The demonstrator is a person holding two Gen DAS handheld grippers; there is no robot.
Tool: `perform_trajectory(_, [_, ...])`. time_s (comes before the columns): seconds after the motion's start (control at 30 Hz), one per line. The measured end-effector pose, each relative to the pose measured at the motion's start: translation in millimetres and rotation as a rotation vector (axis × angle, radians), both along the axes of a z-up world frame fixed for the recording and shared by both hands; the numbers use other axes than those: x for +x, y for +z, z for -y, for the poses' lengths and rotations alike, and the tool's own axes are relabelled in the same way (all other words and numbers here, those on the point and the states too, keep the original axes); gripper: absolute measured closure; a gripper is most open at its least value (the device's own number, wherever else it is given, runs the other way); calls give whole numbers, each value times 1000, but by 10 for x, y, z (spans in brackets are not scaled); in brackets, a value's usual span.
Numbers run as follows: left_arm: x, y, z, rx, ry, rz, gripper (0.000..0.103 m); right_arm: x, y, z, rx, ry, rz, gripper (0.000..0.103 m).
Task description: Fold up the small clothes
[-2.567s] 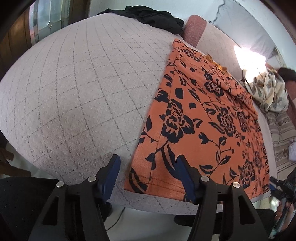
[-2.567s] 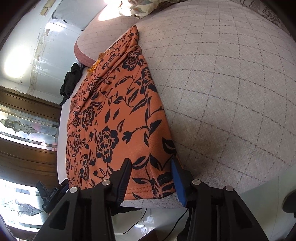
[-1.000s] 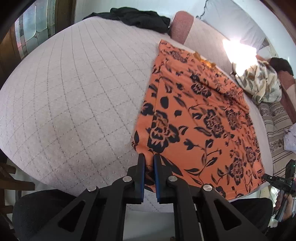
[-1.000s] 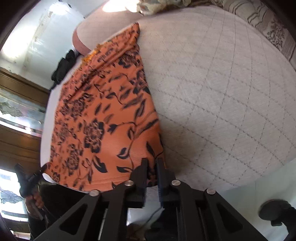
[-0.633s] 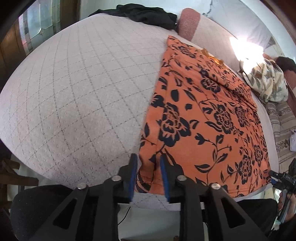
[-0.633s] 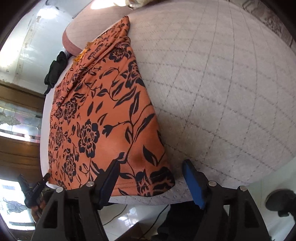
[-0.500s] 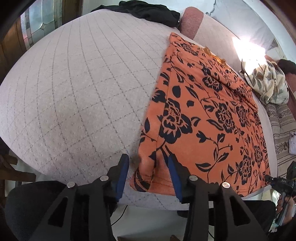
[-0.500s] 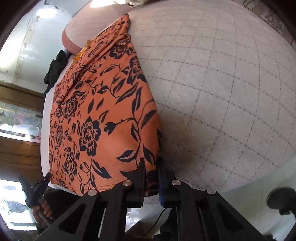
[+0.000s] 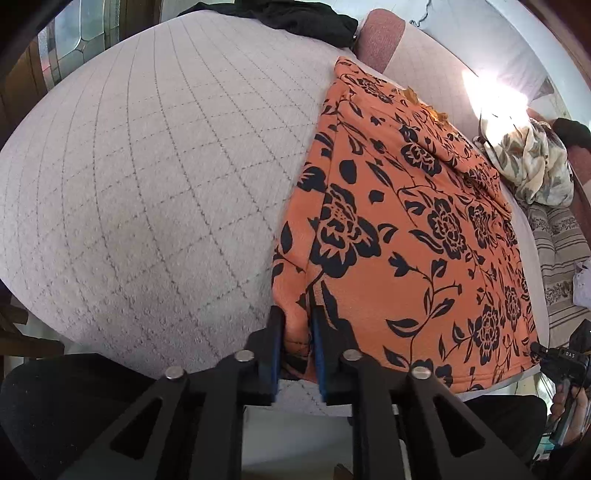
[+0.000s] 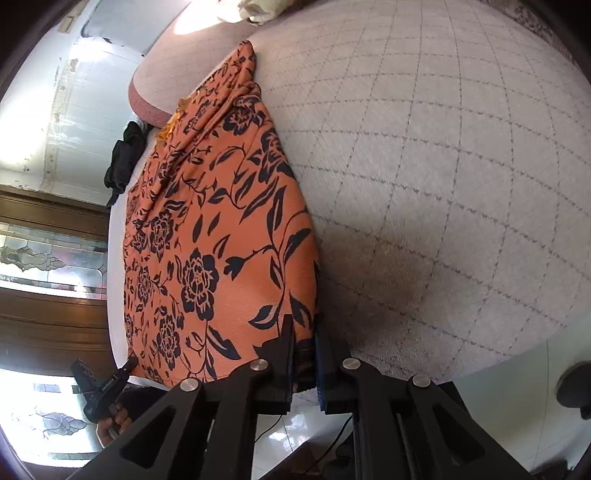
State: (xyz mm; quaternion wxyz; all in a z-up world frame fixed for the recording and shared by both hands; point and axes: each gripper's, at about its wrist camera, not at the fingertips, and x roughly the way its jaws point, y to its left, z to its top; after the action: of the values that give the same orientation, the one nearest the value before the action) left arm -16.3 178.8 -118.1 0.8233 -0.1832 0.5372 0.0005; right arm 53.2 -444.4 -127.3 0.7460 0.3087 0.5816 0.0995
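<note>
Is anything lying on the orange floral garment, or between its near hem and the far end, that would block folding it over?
Nothing visible does. Both the left hand-held gripper and the right hand-held gripper are shut on the orange floral garment at its near hem. Its surface is bare; the black clothing lies apart, beyond it.

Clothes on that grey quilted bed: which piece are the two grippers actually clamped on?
The orange garment with black flowers, pinched at its near hem by both grippers; the black garment and cream floral cloth lie untouched.

Black gripper (image 9: pixel 297 332) frames, blue pads, silver screws.
</note>
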Motion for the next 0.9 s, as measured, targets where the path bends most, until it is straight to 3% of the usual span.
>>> perform_trajectory(0.03, [1,8,9,0,-4,4,58,-4,16,-5,-6,-2,11,70])
perform_trajectory(0.07, [-2,11,16,9,-1,14,51,3,20,-11,-8,-4,17,55])
perform_trajectory(0.1, [9,3,23,20,-2,17,48,8,12,-20,-18,-10,12,27])
perform_trajectory(0.13, [30,-14,43,29,-8,12,48,18,1,-40,-39,-10,11,25])
perform_trajectory(0.17, [46,-18,70,52,-16,9,49,30,-21,-61,-52,4,2,27])
perform_trajectory(0.2, [62,-19,89,78,-20,8,69,43,-45,-95,-59,16,-8,33])
perform_trajectory(0.23, [107,-22,127,106,-35,0,93,46,-39,-95,-69,24,-7,65])
perform_trajectory(0.27, [139,-23,133,82,-50,-5,93,56,-59,-104,-75,32,-18,90])
perform_trajectory(0.3, [150,1,93,54,-40,-2,94,63,-74,-94,-54,29,-26,98])
perform_trajectory(0.37, [154,142,45,30,-34,35,94,61,-22,-117,-65,49,-12,98])
perform_trajectory(0.47, [184,396,-48,-32,-15,102,94,67,208,-37,26,11,57,98])
perform_trajectory(0.53, [268,441,-67,-32,-12,114,94,118,353,2,90,-3,110,98])
perform_trajectory(0.6, [386,272,-34,-25,-21,53,94,203,290,-24,99,5,99,98])
perform_trajectory(0.7, [556,78,32,-11,-37,-34,94,334,-33,-68,126,9,8,98])
perform_trajectory(0.77, [671,263,51,-3,-58,15,94,429,-23,-75,164,2,21,98])
perform_trajectory(0.9, [1169,822,-1,-45,-70,163,94,897,478,-69,228,8,174,98])
